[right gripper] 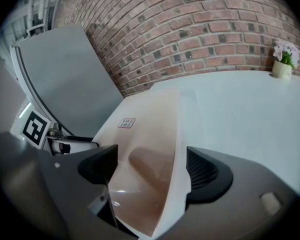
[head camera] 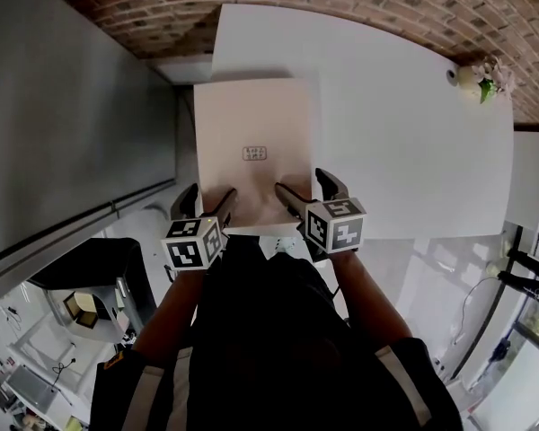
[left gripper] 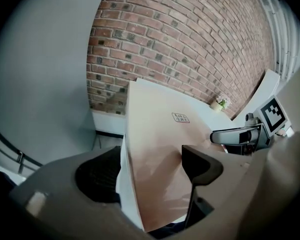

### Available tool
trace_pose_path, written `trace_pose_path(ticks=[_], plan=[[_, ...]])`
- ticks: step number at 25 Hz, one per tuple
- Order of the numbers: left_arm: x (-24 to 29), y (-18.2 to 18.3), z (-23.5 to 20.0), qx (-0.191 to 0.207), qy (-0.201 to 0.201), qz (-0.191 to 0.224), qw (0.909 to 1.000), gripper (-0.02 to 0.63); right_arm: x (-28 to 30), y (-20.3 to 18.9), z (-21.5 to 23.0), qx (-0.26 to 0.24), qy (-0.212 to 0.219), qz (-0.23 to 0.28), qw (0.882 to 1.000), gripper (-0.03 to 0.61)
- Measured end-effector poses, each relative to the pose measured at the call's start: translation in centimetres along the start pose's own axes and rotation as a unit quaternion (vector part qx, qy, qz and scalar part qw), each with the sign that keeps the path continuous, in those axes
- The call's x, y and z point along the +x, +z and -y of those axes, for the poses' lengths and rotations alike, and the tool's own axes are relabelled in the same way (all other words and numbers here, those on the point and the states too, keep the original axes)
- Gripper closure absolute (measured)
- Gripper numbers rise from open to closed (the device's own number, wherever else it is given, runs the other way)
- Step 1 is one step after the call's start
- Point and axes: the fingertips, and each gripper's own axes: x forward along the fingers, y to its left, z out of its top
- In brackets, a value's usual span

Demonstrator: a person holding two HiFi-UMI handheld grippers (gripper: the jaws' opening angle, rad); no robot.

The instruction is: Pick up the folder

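Note:
A pale beige folder (head camera: 251,142) with a small label (head camera: 254,154) lies flat on the white table (head camera: 413,133), its near edge sticking out over the table's front. My left gripper (head camera: 209,200) stands open at the folder's near left corner. In the left gripper view the folder (left gripper: 160,134) runs between the jaws of that gripper (left gripper: 147,171) with a gap on both sides. My right gripper (head camera: 305,187) stands open at the near right corner. In the right gripper view the folder (right gripper: 145,129) passes between the jaws of this gripper (right gripper: 150,169), its edge close to the right pad.
A small pot of flowers (head camera: 474,79) stands at the table's far right corner. A tall grey panel (head camera: 63,124) runs along the left of the table, and a brick wall (right gripper: 190,29) rises behind it. The person's body fills the space below the table's front edge.

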Motion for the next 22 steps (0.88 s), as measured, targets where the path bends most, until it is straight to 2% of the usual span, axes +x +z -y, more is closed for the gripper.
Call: trace_pose_path(ticks=[12, 22], plan=[[1.0, 0.0, 0.6, -0.010, -0.046, -0.013, 0.9988, 0.236, 1.6, -1.2, -0.2, 0.019, 0.007, -0.035, 0.999, 0.143], [0.9, 0.6, 1.2, -0.011, -0.046, 0.002, 0.9989, 0.241, 1.0, -0.5, -0.3, 0.011, -0.009, -0.017, 1.000, 0.150]])
